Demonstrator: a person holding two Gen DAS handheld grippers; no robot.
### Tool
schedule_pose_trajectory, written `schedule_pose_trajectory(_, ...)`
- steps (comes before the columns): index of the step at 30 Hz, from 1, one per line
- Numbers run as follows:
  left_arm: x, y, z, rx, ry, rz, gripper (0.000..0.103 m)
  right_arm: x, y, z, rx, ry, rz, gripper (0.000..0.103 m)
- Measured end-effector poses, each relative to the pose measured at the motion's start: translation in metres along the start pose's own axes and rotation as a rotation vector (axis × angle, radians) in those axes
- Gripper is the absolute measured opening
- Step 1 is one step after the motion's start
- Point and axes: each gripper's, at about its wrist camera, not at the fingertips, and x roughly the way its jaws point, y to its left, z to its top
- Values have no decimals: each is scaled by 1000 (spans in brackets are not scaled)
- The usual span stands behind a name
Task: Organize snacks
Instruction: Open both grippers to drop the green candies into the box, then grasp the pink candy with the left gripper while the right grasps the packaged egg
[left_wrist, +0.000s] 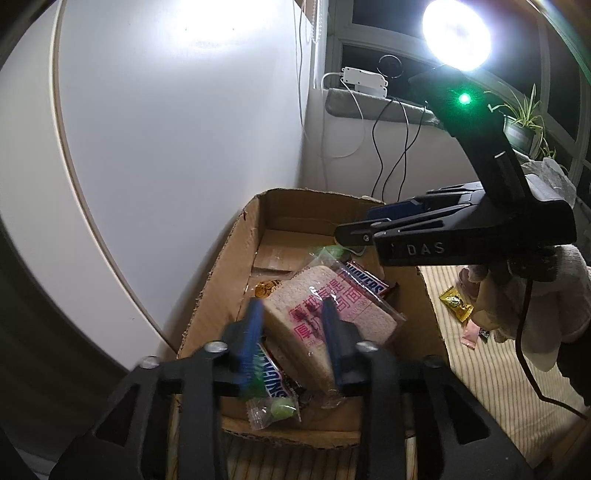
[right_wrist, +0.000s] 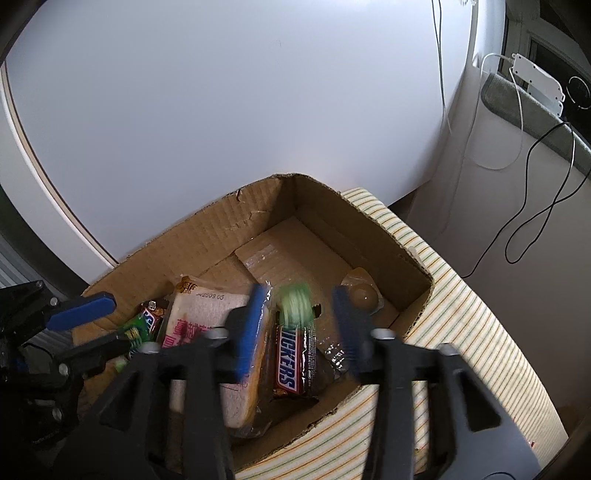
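Snacks lie in the box (right_wrist: 369, 229). My right gripper (right_wrist: 301, 328) hangs with its jaws apart over a blurred green candy (right_wrist: 295, 304) and a Snickers (right_wrist: 291, 362); my left gripper (left_wrist: 291, 332) stands slack astride the sandwich (left_wrist: 325, 314). I'd lift both clear gently, then collect the sweets (left_wrist: 456, 302) on the striped cloth (left_wrist: 491, 369).

We see bare floor in the far half of the cardboard box (right_wrist: 258, 229), toward the upper middle of the right wrist frame. The near half is crowded: bread pack (right_wrist: 207, 317), Snickers bar (right_wrist: 291, 362), the left hand-held gripper (right_wrist: 96, 325) at lower left.
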Motion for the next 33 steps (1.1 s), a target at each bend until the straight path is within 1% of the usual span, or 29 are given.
schedule_pose_trajectory(2,-1,0,0,0,-3,4,47,-4,1,0,-4,-16,-9,65)
schedule_pose_trajectory(4,-2,-1,0,1,-7,5,52,-8,2,1,-5,-24,-17,73)
schedule_pose_trajectory(5,-3,-2,0,3,-8,5,54,-10,2,1,-6,-28,-23,80)
schedule_pose_trajectory(6,-4,-2,0,4,-9,6,55,-11,3,1,-8,-32,-27,84)
schedule_pose_trajectory(8,-6,-3,-1,6,-12,9,60,-15,5,1,-17,-39,-31,85)
schedule_pose_trajectory(10,-8,-5,-1,6,-15,10,61,-17,6,1,-24,-39,-34,85)
schedule_pose_trajectory(15,-14,-11,0,14,-24,10,61,-24,7,-3,-25,-39,-52,86)
schedule_pose_trajectory(20,-21,-20,-1,26,-37,1,61,-40,3,-9,-17,-56,-63,86)
schedule_pose_trajectory(27,-32,-36,-2,40,-54,-27,61,-77,-8,-28,2,-88,-84,86)
schedule_pose_trajectory(33,-37,-53,-3,43,-69,-70,61,-113,-32,-54,53,-110,-125,86)
